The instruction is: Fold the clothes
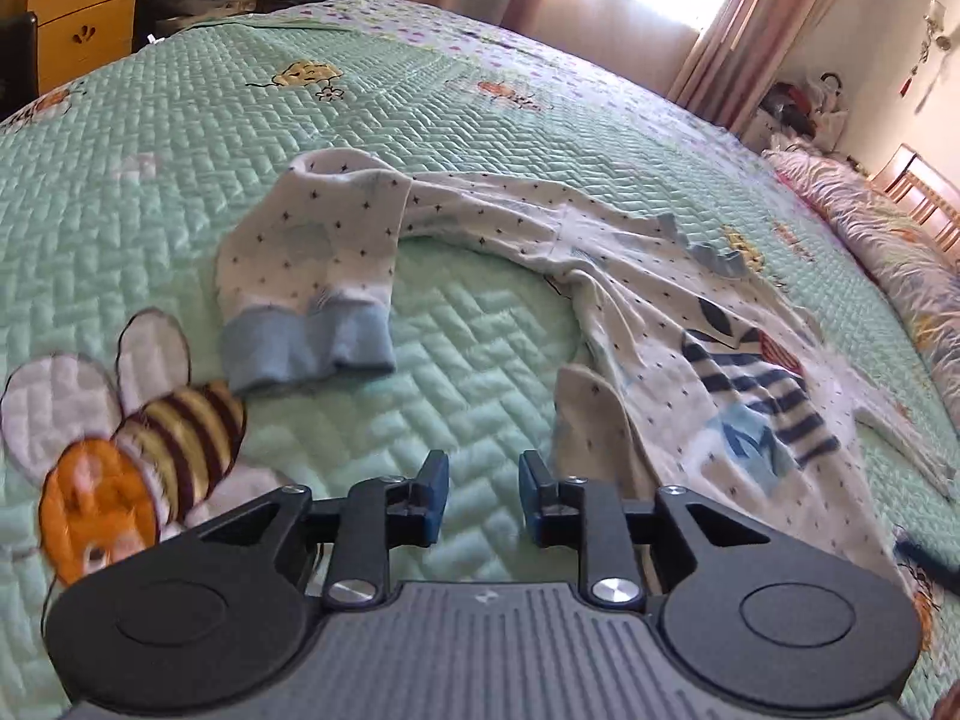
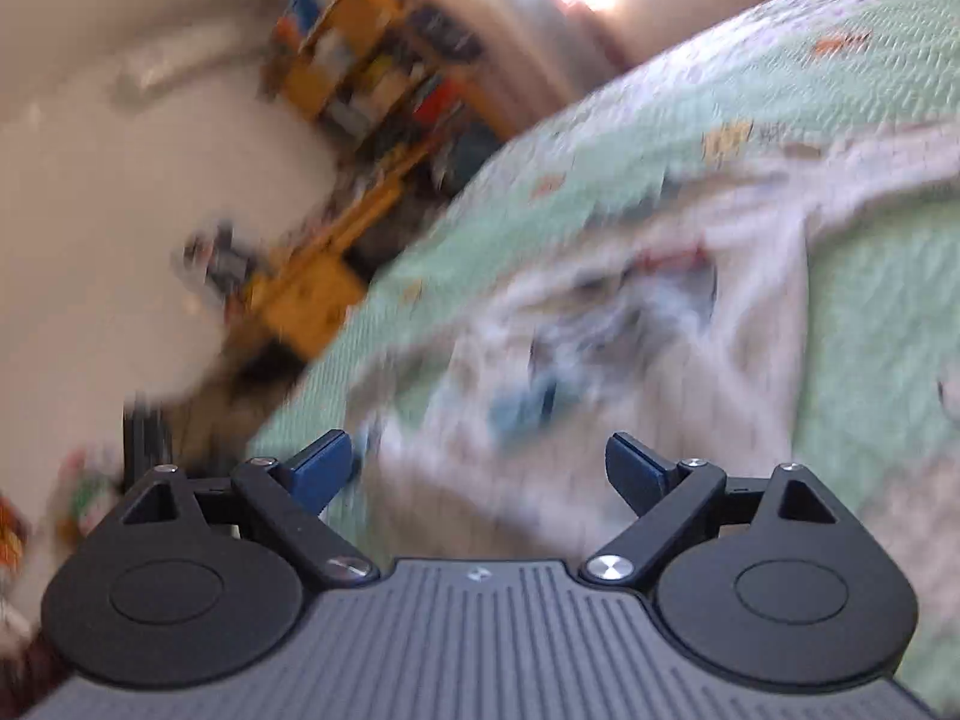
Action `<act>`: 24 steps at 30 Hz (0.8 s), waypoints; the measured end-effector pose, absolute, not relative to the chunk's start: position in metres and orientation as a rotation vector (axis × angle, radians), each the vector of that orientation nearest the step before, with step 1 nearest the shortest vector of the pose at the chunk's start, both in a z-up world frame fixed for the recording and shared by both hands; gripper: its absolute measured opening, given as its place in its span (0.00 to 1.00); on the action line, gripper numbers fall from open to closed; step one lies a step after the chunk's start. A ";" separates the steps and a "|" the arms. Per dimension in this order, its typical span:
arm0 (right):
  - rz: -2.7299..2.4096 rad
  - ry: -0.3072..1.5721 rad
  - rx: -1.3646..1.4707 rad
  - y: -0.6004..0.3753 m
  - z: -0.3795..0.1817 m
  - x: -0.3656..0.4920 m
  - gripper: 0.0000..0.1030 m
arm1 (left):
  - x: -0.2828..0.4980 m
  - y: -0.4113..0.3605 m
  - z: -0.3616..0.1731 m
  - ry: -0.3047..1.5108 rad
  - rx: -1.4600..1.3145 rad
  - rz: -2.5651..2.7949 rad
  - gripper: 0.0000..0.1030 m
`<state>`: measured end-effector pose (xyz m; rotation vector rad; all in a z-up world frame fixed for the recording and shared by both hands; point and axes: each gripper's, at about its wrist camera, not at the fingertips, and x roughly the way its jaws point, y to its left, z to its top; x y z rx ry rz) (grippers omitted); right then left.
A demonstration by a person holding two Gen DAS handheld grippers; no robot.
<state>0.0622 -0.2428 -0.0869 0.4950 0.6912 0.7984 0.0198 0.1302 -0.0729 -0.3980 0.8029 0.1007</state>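
Your left gripper point(image 1: 483, 501) sits at the bottom centre of its frame, jaws parted by a narrow gap with nothing between the blue pads. Your right gripper point(image 2: 480, 471), low in its own blurred frame, stands spread wide, empty.

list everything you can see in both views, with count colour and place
garment: one, white with small dark dots, blue cuffs and a striped print, spread rumpled across the bed, one sleeve folded over at the left
quilt: one, mint green, quilted, covering the bed
bee patch: one, orange, yellow and brown, on the quilt near the left tongs
drawers: one wooden unit, yellow-brown, beyond the bed, far left
curtains: pink, at the bright window
pillow: one, pink floral, right edge of the bed
shelf: yellow-brown, blurred, on the wall
left tongs: black with blue pads, part open, nothing between
right tongs: same colours, wide open over the garment
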 end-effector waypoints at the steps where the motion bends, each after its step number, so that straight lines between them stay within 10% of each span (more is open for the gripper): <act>1: 0.795 0.713 0.459 -0.243 -0.092 0.052 0.89 | 0.014 0.128 -0.074 0.806 -0.395 0.088 0.30; 11: 0.772 0.799 0.291 -0.222 -0.102 0.054 0.89 | -0.014 0.083 -0.079 0.863 -0.314 -0.028 0.51; 15: 0.758 0.546 0.553 -0.249 -0.083 0.062 0.90 | -0.014 0.074 -0.078 0.874 -0.281 -0.030 0.56; 24: 0.647 0.669 0.845 -0.288 -0.128 0.073 0.90 | -0.002 0.065 -0.087 0.882 -0.319 -0.034 0.64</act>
